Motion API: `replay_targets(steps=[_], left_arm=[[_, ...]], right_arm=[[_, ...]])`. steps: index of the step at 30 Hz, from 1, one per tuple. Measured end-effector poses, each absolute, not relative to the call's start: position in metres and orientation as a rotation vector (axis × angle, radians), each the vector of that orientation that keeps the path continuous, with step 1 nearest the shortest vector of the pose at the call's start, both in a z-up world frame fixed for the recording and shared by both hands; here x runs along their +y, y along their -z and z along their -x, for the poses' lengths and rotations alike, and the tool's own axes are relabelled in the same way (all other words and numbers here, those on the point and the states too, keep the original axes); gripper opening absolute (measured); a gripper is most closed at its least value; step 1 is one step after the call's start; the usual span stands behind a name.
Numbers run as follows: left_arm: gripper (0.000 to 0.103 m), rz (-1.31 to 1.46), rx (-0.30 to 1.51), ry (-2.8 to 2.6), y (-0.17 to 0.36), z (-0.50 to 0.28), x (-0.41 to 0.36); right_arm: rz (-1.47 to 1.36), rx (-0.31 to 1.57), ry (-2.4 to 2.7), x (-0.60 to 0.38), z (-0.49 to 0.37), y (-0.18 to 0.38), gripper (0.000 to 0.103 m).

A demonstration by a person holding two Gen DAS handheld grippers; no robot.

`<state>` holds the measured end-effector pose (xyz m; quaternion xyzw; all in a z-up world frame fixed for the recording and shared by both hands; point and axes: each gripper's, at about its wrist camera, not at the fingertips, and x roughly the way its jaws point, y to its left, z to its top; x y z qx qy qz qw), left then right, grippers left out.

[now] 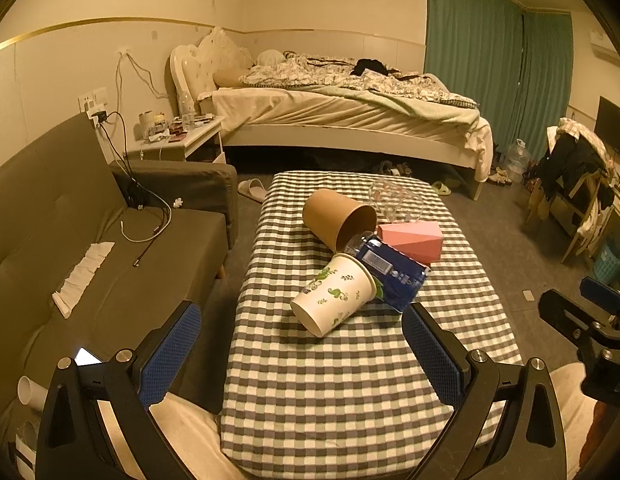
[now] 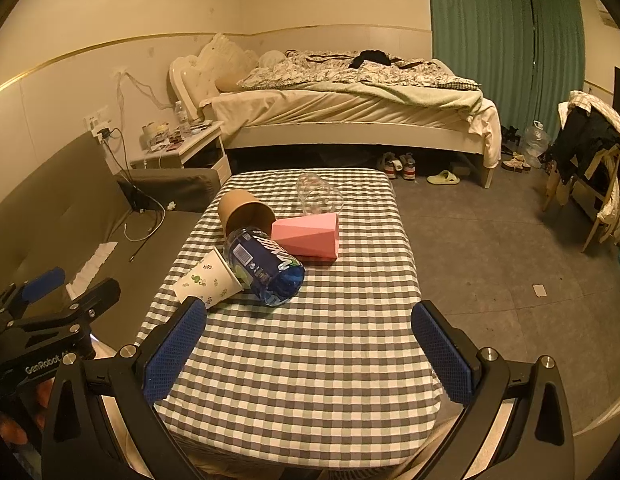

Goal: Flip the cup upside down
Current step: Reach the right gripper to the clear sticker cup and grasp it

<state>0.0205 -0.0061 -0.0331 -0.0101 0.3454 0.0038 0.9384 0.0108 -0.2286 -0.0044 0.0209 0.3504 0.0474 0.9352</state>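
Observation:
Several cups lie on their sides on the checked table (image 1: 329,380). A white paper cup with green leaf print (image 1: 333,294) (image 2: 208,280) lies nearest, its base toward me. A brown paper cup (image 1: 337,216) (image 2: 244,210) lies behind it, a pink faceted cup (image 1: 411,240) (image 2: 308,236) to the right, and a clear glass cup (image 1: 393,196) (image 2: 317,194) at the back. My left gripper (image 1: 302,344) is open and empty, just short of the white cup. My right gripper (image 2: 310,344) is open and empty over the table's near half.
A blue water bottle (image 1: 389,272) (image 2: 266,266) lies on its side among the cups, touching the white and brown ones. A grey sofa (image 1: 90,248) stands left of the table, a bed (image 1: 349,108) beyond it, and a chair with clothes (image 1: 577,176) to the right.

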Motion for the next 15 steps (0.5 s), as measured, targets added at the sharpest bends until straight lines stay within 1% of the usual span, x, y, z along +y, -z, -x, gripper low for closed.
replay_targets(steps=[8,15], left_arm=[[0.103,0.011,0.754,-0.032,0.040,-0.079,-0.001],[0.103,0.026,0.810,-0.061,0.062,-0.146,0.008]], right_arm=[[-0.042,0.738,-0.135,-0.238,-0.063,0.001,0.103],[0.033,0.754,-0.160,-0.237,-0.155,0.002,0.103]])
